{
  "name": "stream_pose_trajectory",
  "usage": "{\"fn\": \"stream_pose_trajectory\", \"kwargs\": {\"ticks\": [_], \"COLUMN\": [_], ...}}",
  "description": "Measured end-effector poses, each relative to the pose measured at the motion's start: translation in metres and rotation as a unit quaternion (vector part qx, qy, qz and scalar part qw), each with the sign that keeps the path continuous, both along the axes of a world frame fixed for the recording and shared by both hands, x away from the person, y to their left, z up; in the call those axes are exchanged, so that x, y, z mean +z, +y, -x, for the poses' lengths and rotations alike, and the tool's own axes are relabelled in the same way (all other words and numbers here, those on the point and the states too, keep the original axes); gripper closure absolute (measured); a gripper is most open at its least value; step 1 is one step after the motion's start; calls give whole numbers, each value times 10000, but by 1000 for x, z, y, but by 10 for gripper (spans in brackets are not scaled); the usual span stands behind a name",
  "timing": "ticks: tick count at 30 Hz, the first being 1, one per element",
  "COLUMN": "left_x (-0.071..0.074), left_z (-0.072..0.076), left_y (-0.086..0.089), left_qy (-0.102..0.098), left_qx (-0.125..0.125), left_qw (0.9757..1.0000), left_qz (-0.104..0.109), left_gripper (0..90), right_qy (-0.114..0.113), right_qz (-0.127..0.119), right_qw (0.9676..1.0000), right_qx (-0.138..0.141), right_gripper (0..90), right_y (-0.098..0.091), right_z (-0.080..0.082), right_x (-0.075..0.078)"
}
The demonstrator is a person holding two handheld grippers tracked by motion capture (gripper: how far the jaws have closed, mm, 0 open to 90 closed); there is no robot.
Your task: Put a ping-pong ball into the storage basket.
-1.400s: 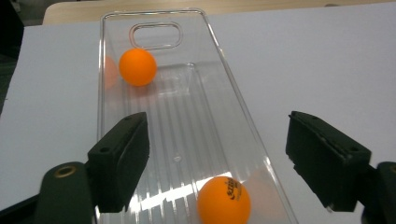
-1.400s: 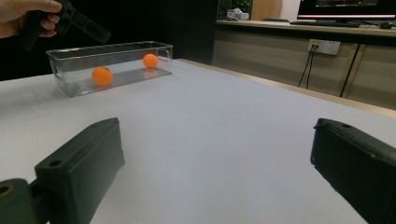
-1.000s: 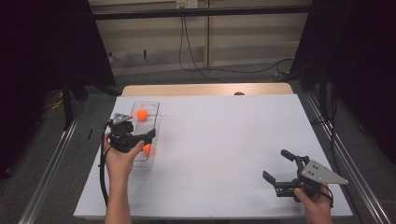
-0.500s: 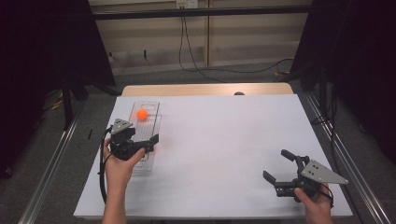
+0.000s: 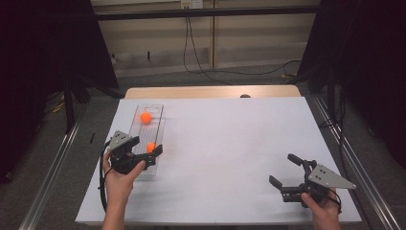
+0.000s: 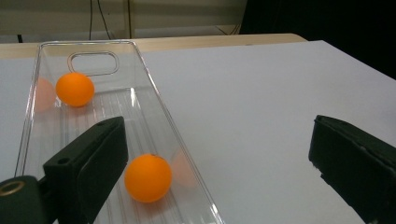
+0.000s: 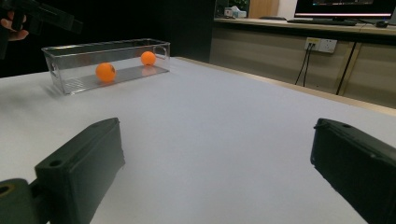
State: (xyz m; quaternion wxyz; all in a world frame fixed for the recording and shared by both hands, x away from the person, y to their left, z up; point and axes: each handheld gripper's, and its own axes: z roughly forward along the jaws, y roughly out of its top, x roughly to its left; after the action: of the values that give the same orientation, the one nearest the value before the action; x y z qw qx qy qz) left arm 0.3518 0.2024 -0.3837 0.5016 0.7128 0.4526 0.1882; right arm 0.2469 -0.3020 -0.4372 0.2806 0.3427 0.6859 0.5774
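Observation:
A clear plastic tray (image 5: 161, 111) lies at the table's left with two orange balls in it. The far ball (image 5: 145, 117) sits near the handle end, and the near ball (image 5: 151, 146) lies on the tray floor. My left gripper (image 5: 152, 154) hovers over the tray's near end. Its jaws have just been opening and stand open, pressing on nothing. In the left gripper view the near ball (image 6: 148, 178) lies just beside the left jaw, and the tray wall (image 6: 154, 88) runs between the jaws. My right gripper (image 5: 282, 169) rests open over bare table at the front right.
A white sheet (image 5: 230, 143) covers the table, with a wooden edge (image 5: 210, 91) at the back. Metal rails run along both sides. In the right gripper view the tray (image 7: 70, 49) and both balls show far off at the left.
My left gripper has drawn back a little toward the front left and its jaws stand wider. The near ball, at the jaw tips before, now lies loose in the tray. The right gripper is still.

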Motion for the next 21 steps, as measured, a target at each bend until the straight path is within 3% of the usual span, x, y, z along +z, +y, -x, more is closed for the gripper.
{"fn": "stream_pose_trajectory", "kwargs": {"ticks": [12, 21], "left_x": [-8, -11], "left_z": [9, 15], "left_y": [4, 12], "left_qy": [-88, -240], "left_qx": [-232, -270], "left_qw": [9997, 9993], "left_qz": [32, 67], "left_gripper": [36, 36], "right_qy": [-19, -19], "right_qz": [4, 7], "right_qw": [10000, 10000], "right_qx": [-1, -1], "right_gripper": [20, 20], "right_y": [-1, -1], "right_z": [0, 0], "right_x": [0, 0]}}
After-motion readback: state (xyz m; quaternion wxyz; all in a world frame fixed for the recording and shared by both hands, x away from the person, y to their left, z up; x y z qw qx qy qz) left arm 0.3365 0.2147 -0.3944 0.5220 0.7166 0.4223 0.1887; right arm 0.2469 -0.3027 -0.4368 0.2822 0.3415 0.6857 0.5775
